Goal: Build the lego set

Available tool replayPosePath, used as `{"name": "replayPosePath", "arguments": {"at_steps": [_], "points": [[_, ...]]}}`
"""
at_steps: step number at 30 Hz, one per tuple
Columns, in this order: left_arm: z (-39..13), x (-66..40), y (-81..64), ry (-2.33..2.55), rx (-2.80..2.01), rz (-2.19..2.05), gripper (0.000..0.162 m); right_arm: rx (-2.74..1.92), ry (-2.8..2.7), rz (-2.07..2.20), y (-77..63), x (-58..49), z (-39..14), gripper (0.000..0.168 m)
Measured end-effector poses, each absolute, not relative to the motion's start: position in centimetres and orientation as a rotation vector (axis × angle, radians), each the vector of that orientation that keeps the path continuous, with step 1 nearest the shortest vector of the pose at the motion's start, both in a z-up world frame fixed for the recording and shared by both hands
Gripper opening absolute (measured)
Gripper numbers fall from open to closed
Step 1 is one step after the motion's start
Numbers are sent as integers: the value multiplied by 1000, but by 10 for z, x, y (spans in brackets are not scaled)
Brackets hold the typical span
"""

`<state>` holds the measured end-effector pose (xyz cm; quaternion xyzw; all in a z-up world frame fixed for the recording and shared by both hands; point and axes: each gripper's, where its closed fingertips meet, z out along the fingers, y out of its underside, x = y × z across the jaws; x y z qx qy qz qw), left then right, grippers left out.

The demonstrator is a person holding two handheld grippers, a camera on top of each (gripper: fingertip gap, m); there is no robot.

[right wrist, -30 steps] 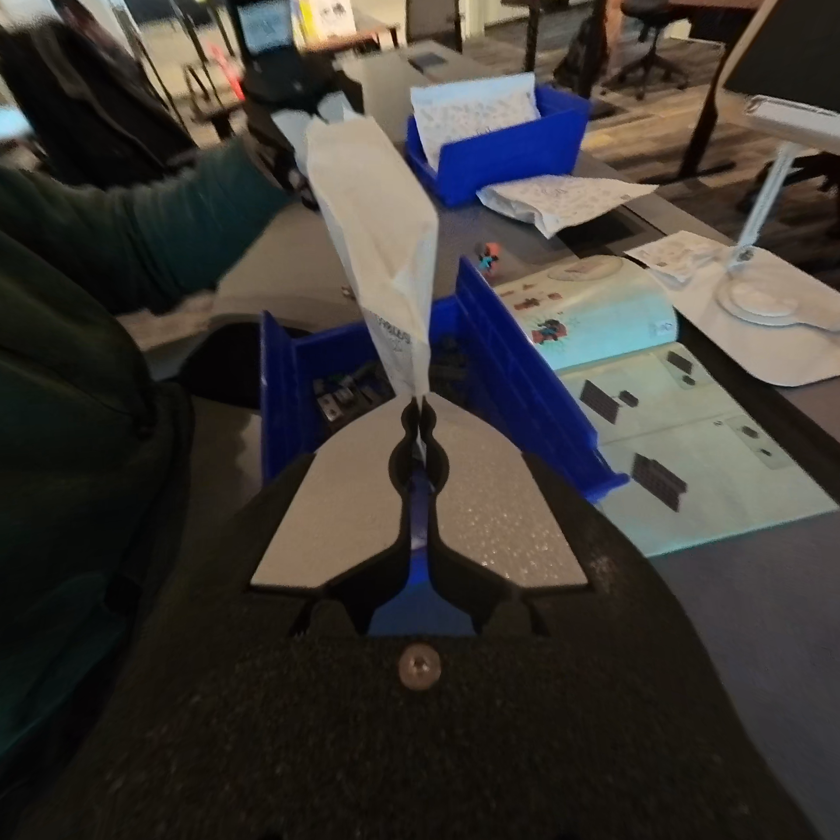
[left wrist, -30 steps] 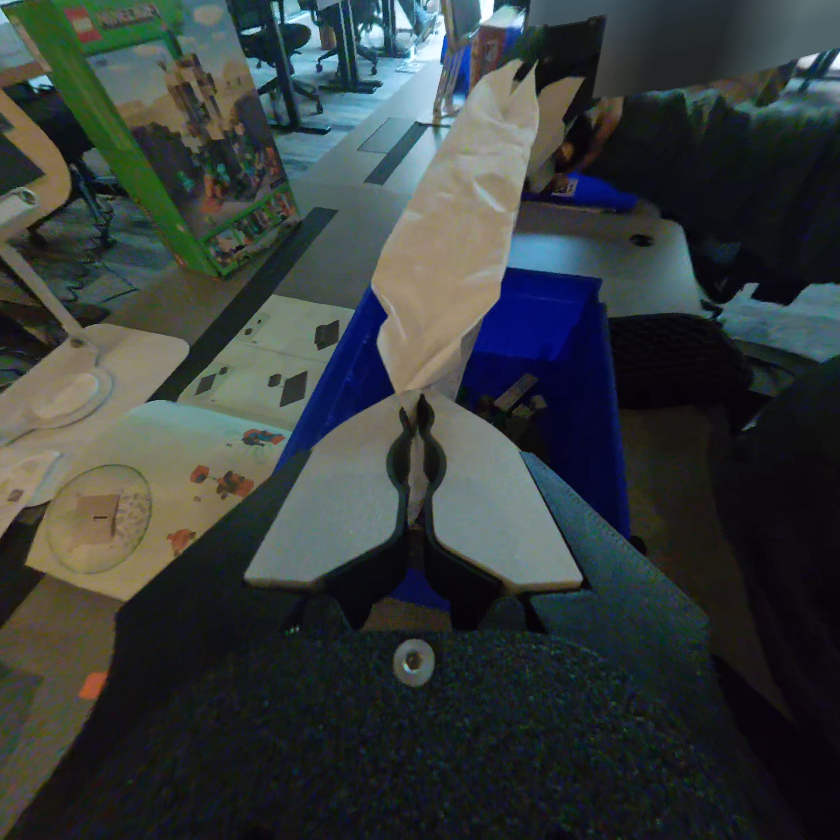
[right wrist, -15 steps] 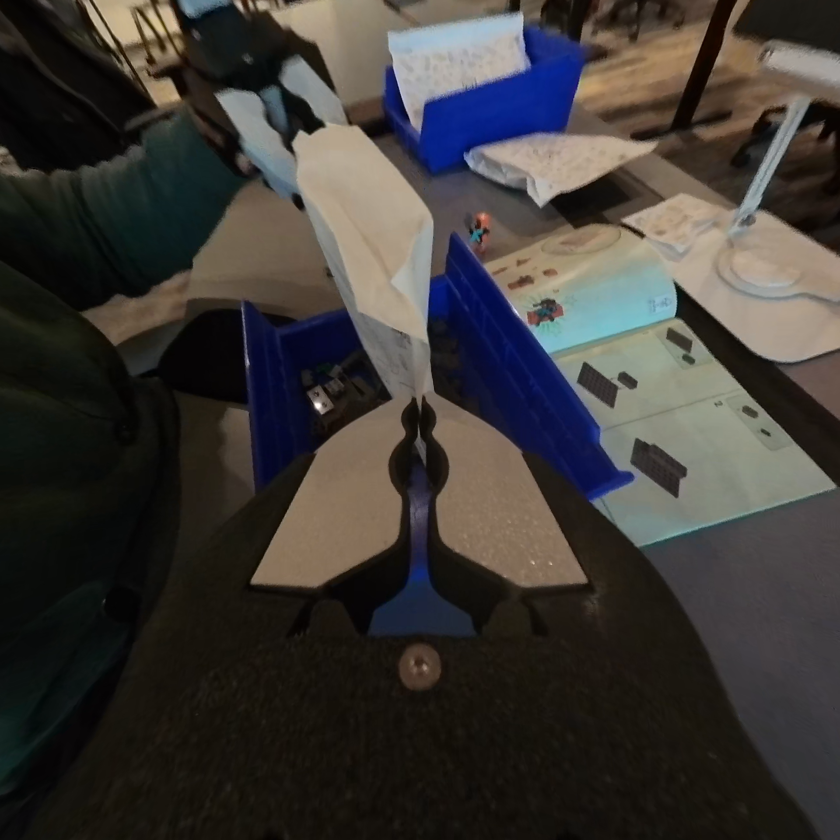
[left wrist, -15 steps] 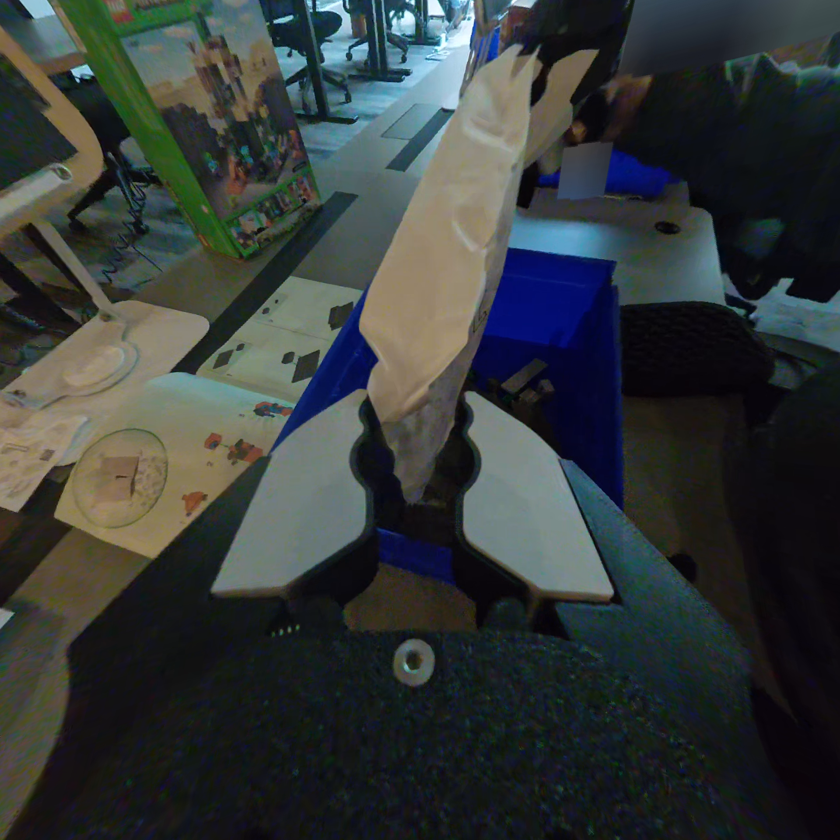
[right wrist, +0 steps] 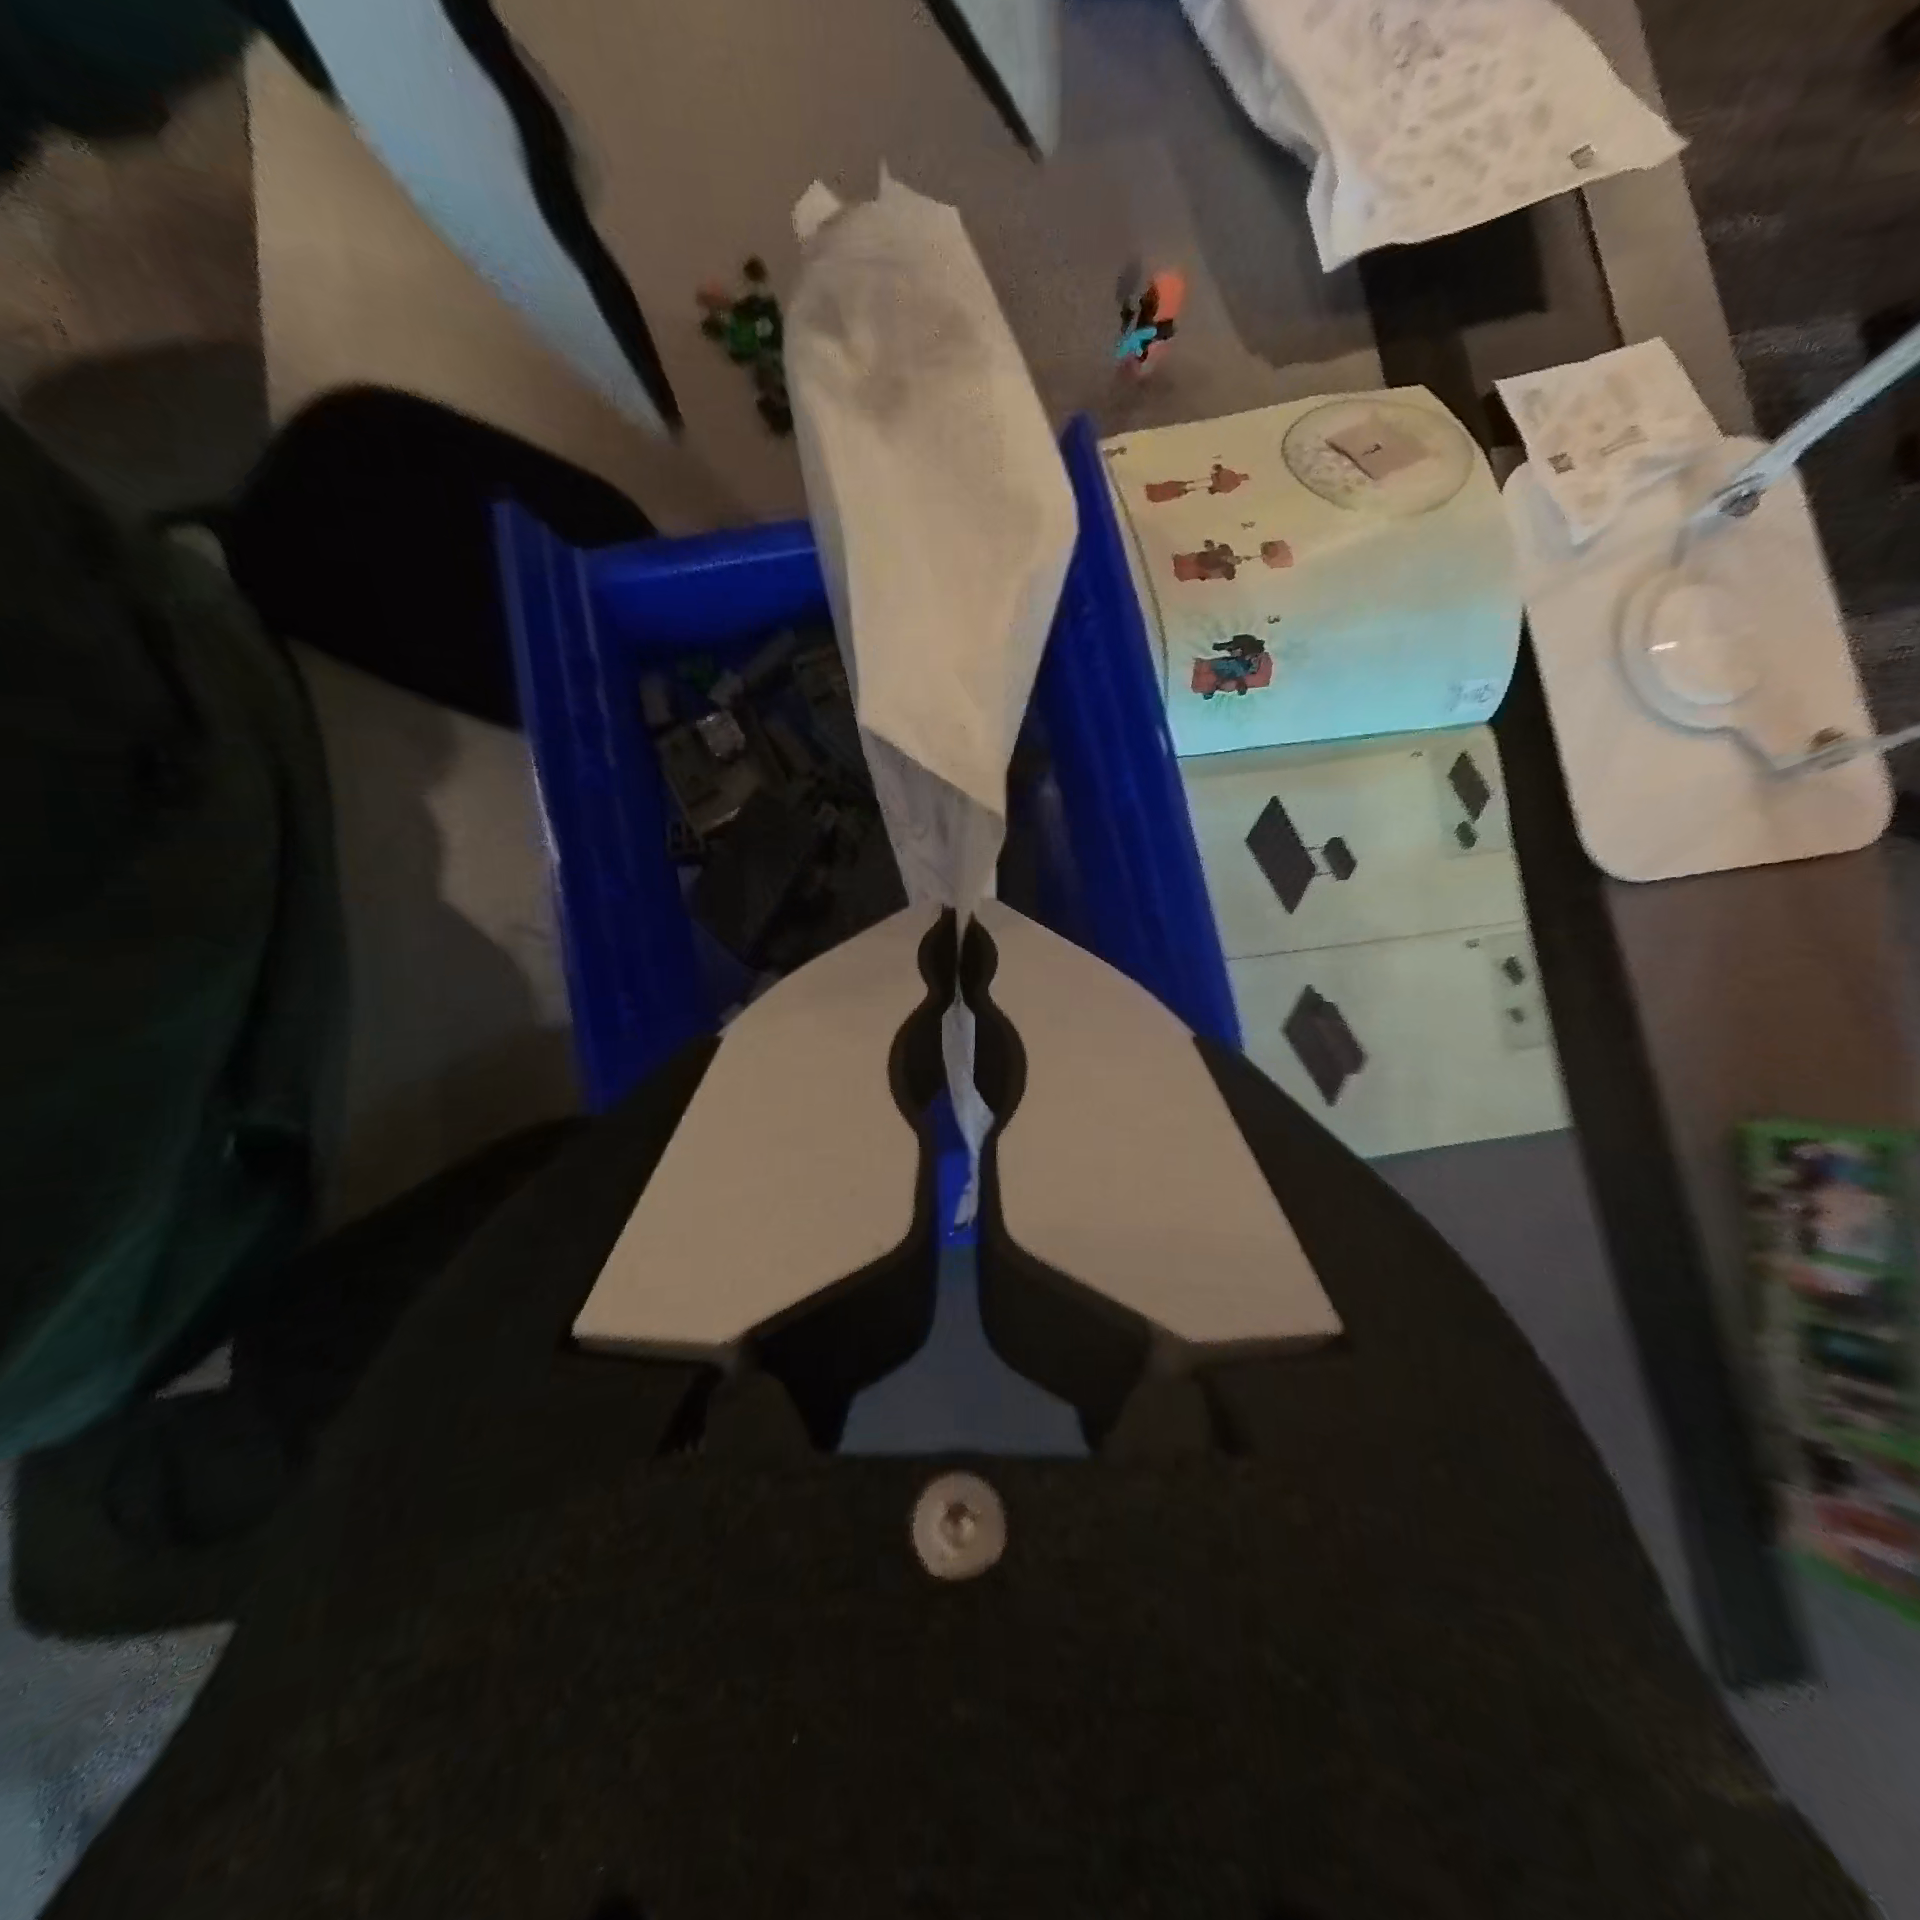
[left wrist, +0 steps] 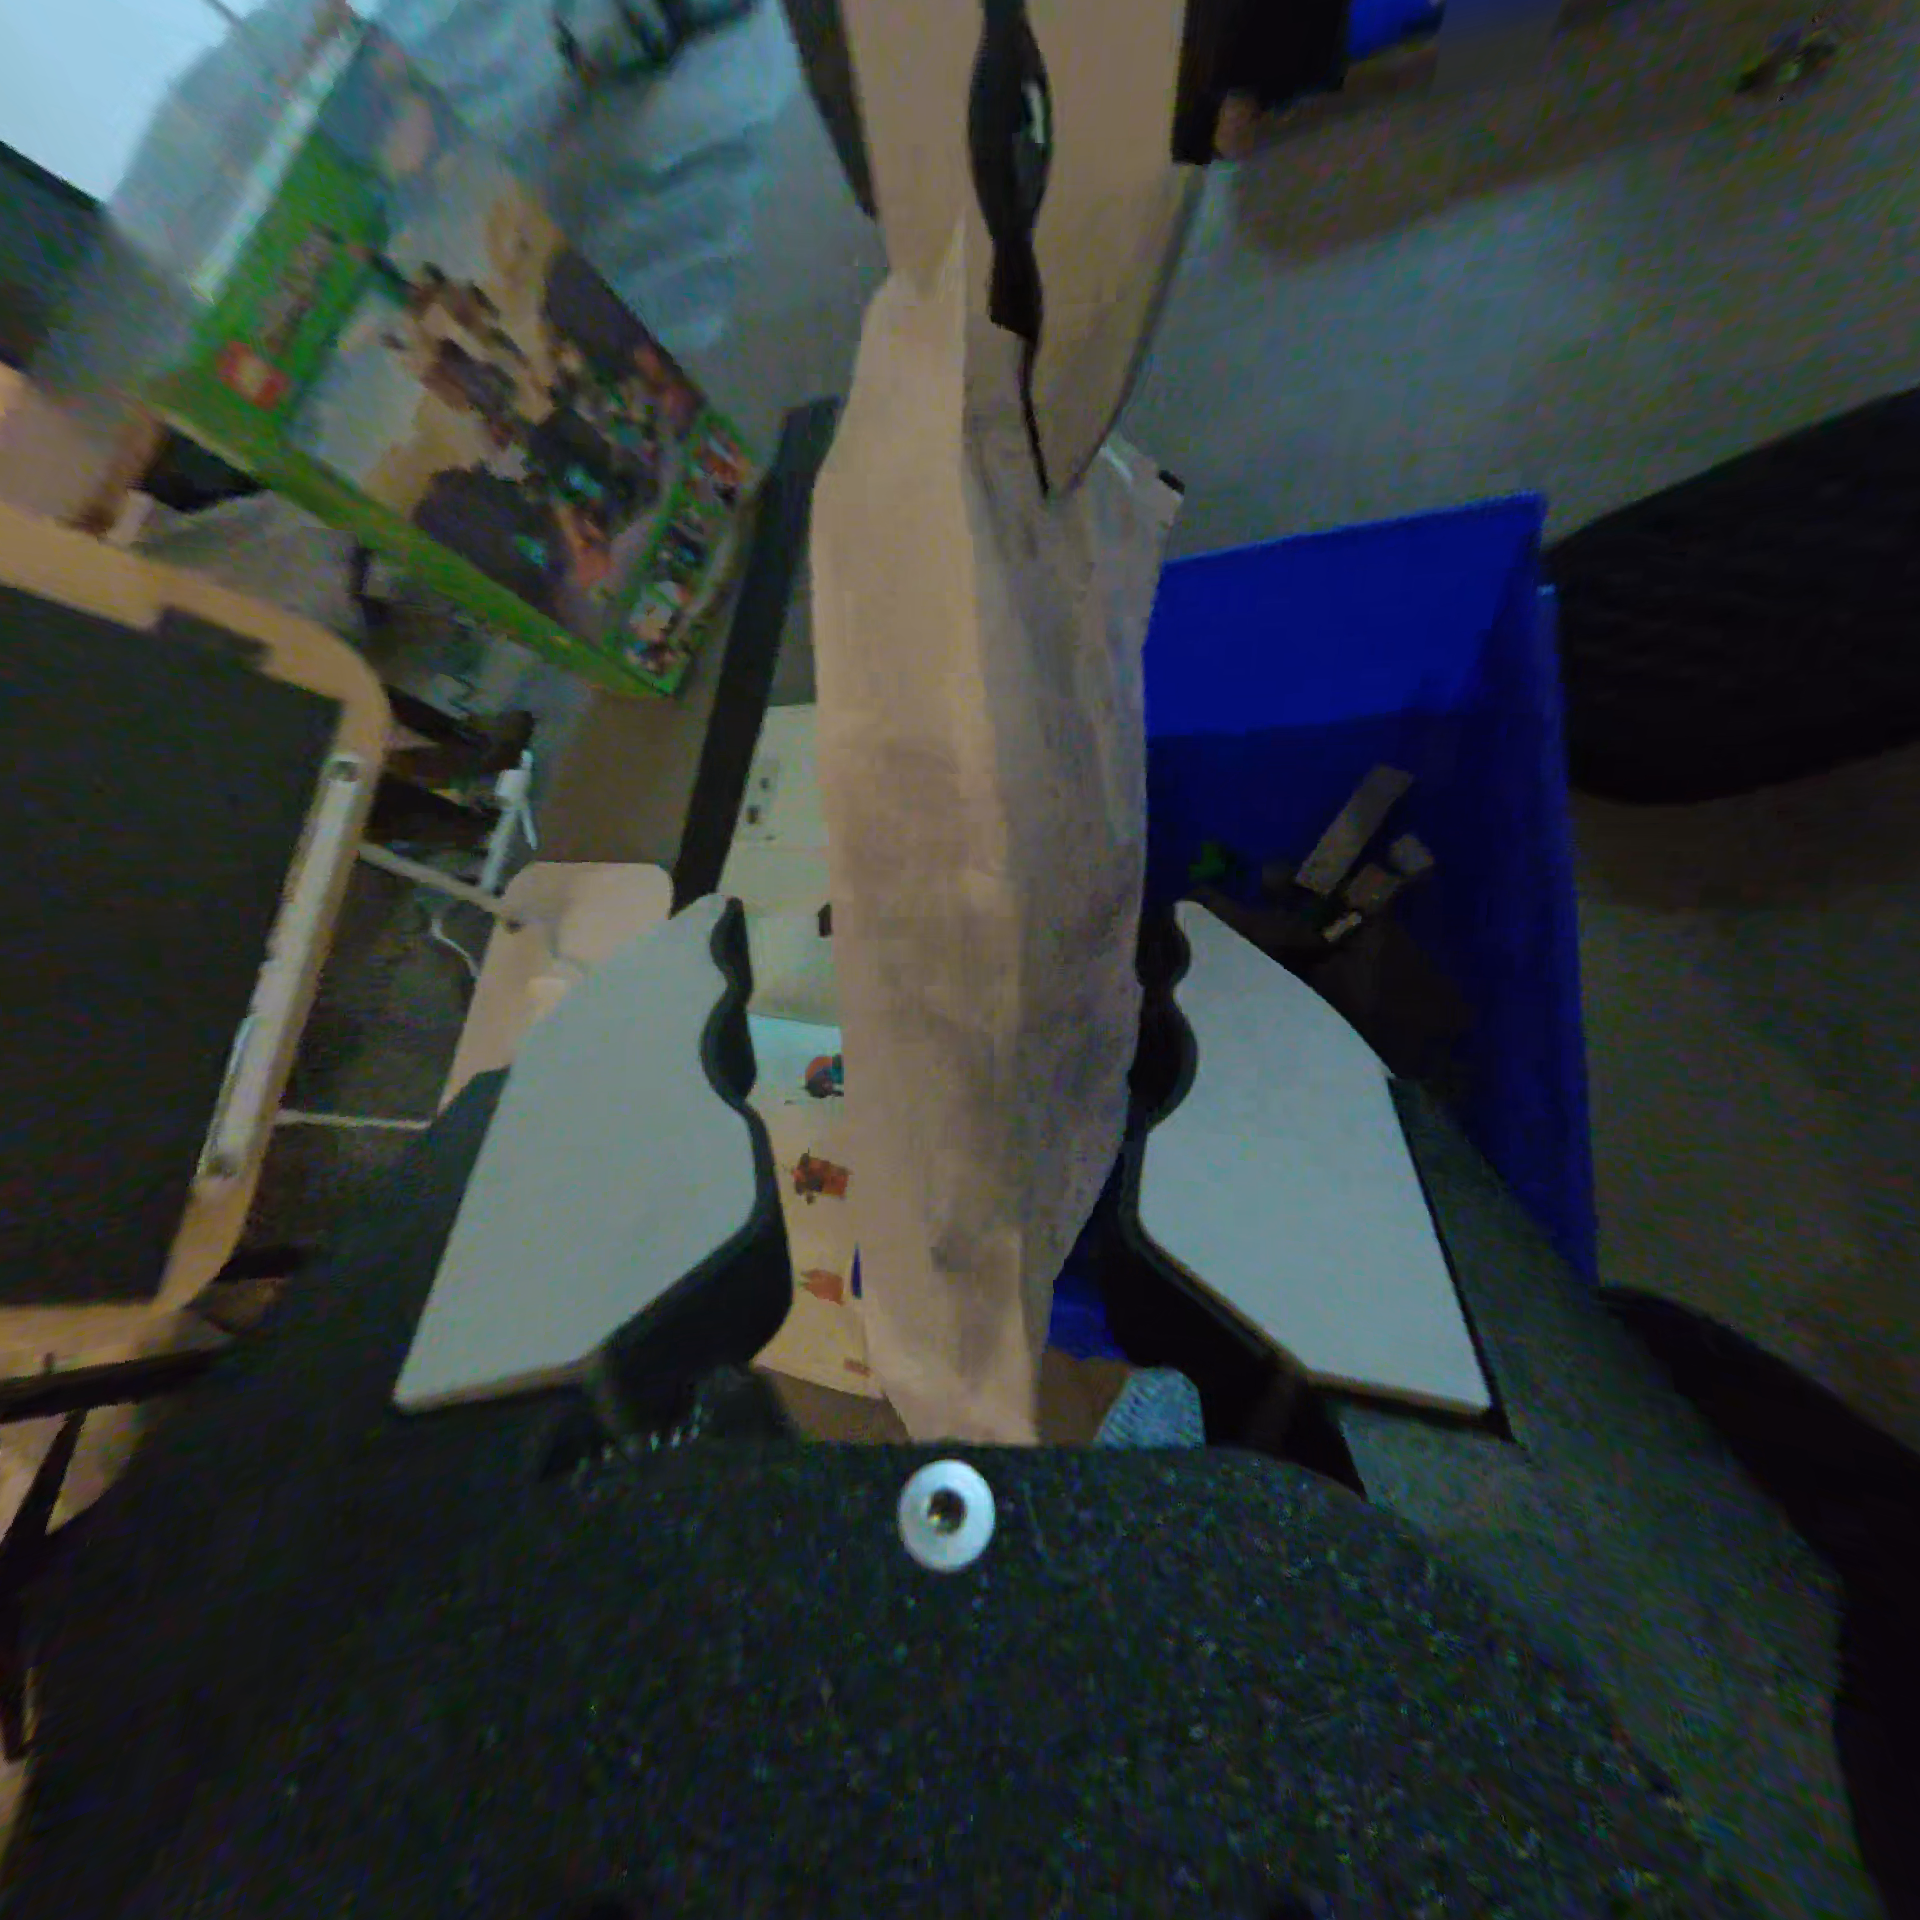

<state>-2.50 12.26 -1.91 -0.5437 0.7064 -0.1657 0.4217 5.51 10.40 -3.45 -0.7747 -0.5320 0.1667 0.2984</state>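
A white paper bag (right wrist: pixel 925 520) hangs over the blue bin (right wrist: pixel 582 779), which holds dark lego pieces (right wrist: pixel 748 769). My right gripper (right wrist: pixel 954 925) is shut on one end of the bag. In the left wrist view the bag (left wrist: pixel 966 831) hangs from the right gripper (left wrist: pixel 1039 457) at the top. It passes between the wide-open jaws of my left gripper (left wrist: pixel 945 925), which do not grip it. The left gripper's white fingers (right wrist: pixel 457 177) show at the top of the right wrist view. The bin (left wrist: pixel 1351 675) lies to the right of the bag.
An open instruction booklet (right wrist: pixel 1351 623) lies right of the bin. Beyond it are a white lamp base (right wrist: pixel 1714 675) and a green lego box (left wrist: pixel 468 447). Two small lego builds (right wrist: pixel 748 332) (right wrist: pixel 1143 312) stand behind the bin. Another paper bag (right wrist: pixel 1455 135) lies far right. The grippers' ends are close to 10 cm from one another.
My left gripper has opened wide and let go of the bag. My right gripper keeps its hold and has risen, now looking down on the bin.
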Motion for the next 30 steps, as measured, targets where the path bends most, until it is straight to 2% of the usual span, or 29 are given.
{"name": "replayPosePath", "arguments": {"at_steps": [2, 3, 5, 8, 10, 12, 16, 17, 24, 25, 26, 28, 29, 30], "points": [[-28, -10, 117, 1863, -1369, -438, 74, -2055, -1470, 388, 103, 48, -29, 0], [-32, -5, 118, 1894, -1376, -409, 68, -2049, -1501, 353, 102, 46, -27, 0], [-32, -1, 129, 1896, -1341, -299, 31, -2038, -1541, 284, 102, 45, -23, 0], [-18, 0, 127, 1803, -1346, -431, 7, -1975, -1487, 288, 107, 45, -6, 0], [-7, -3, 129, 1719, -1339, -499, 1, -1893, -1401, 315, 113, 45, 12, 3], [3, -10, 136, 1629, -1343, -540, 0, -1835, -1310, 325, 120, 50, 25, 12], [31, -34, 154, 1366, -1363, -676, 0, -1733, -1070, 377, 128, 71, 35, 64], [38, -41, 157, 1293, -1369, -720, 0, -1711, -1019, 420, 127, 75, 30, 70], [36, -69, 163, 934, -1418, -1054, 1, -1632, -787, 909, 116, 32, -54, 88], [33, -71, 163, 888, -1415, -1089, 1, -1628, -782, 926, 117, 22, -61, 87], [31, -72, 161, 842, -1415, -1127, 1, -1619, -792, 926, 117, 15, -65, 77], [18, -77, 163, 760, -1423, -1154, 1, -1597, -828, 898, 115, 11, -65, 10], [11, -83, 161, 733, -1422, -1152, 1, -1596, -864, 900, 111, 12, -65, 0], [1, -87, 156, 729, -1437, -1184, 2, -1628, -907, 907, 108, 14, -67, 0]]}}
